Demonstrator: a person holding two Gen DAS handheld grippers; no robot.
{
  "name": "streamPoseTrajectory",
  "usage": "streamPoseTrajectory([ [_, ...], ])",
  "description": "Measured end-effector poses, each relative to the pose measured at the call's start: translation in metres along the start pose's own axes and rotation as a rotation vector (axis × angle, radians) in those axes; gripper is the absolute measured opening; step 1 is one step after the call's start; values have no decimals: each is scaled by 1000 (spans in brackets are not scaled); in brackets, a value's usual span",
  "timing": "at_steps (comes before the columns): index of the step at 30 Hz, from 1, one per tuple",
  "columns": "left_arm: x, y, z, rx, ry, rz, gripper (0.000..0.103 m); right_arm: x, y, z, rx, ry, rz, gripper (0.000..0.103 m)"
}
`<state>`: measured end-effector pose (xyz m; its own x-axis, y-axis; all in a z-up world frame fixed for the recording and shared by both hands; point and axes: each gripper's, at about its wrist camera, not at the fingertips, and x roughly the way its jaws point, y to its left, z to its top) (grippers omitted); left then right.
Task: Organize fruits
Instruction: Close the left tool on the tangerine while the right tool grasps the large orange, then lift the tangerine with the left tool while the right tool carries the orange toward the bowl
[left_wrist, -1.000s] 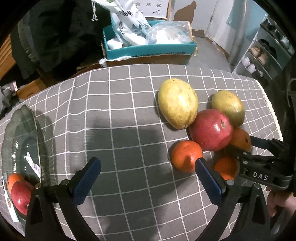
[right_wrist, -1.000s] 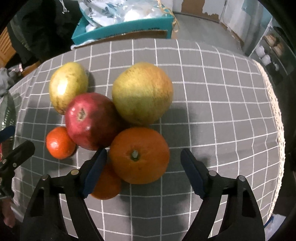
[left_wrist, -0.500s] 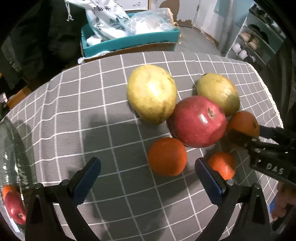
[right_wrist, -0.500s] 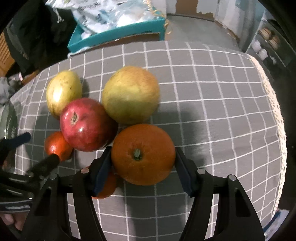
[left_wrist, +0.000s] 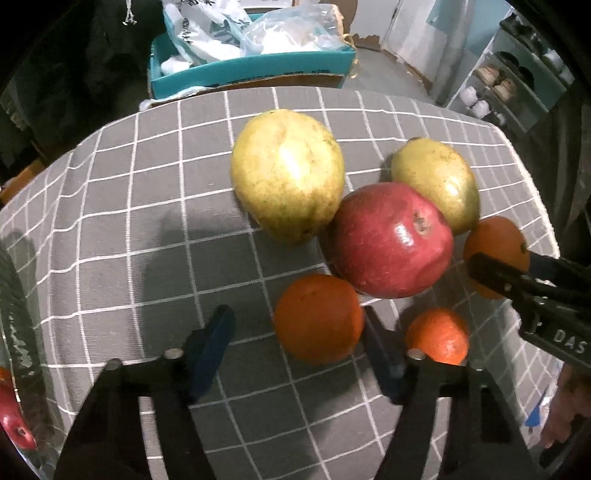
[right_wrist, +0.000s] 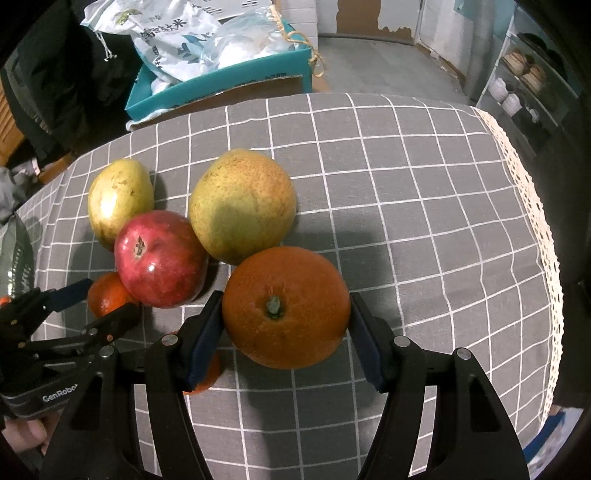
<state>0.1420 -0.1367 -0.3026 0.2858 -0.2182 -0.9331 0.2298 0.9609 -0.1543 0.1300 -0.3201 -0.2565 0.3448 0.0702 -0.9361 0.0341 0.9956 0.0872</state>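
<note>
On the desk (right_wrist: 424, 206), covered with a grey checked cloth, the fruits lie in one cluster, and the red apple (right_wrist: 160, 258) serves as the landmark. Behind the apple and to its left lies a yellow-green pear (right_wrist: 120, 199); behind it and to its right lies a larger yellow-green pear (right_wrist: 242, 205), touching it. In front of the apple on its right sits the large orange (right_wrist: 286, 306), stem up, and the right gripper (right_wrist: 286, 332) has its blue jaws pressed against both flanks of this orange, grasping it. In the left wrist view, the left gripper (left_wrist: 295, 347) straddles a small orange (left_wrist: 318, 318) that rests just in front of the apple; its jaws are closing, the right one touching the fruit while the left one stands clear of it with a gap, so the fruit is not yet clamped. Another small orange (left_wrist: 437, 336) lies in front of the apple, just right of the left gripper's right jaw. Far left of the apple, at the edge of the left wrist view, a glass dish (left_wrist: 18, 332) holds a red fruit (left_wrist: 14, 421).
</note>
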Motion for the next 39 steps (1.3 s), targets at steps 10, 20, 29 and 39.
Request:
streamPoseTrajectory([
  [10,-16,-3,0,-6,-25,-9,45,-10,8,-2,-34,-27,-13,65],
  [20,-51,8,4,-34,-113,2,45,-31,24,2,-72,-92,-21,65],
  [29,-88,15,6,-39,-192,24,45,-59,40,7,-97,-167,-8,65],
  [39,-122,22,1,-52,-254,35,45,-95,56,8,-132,-251,10,65],
])
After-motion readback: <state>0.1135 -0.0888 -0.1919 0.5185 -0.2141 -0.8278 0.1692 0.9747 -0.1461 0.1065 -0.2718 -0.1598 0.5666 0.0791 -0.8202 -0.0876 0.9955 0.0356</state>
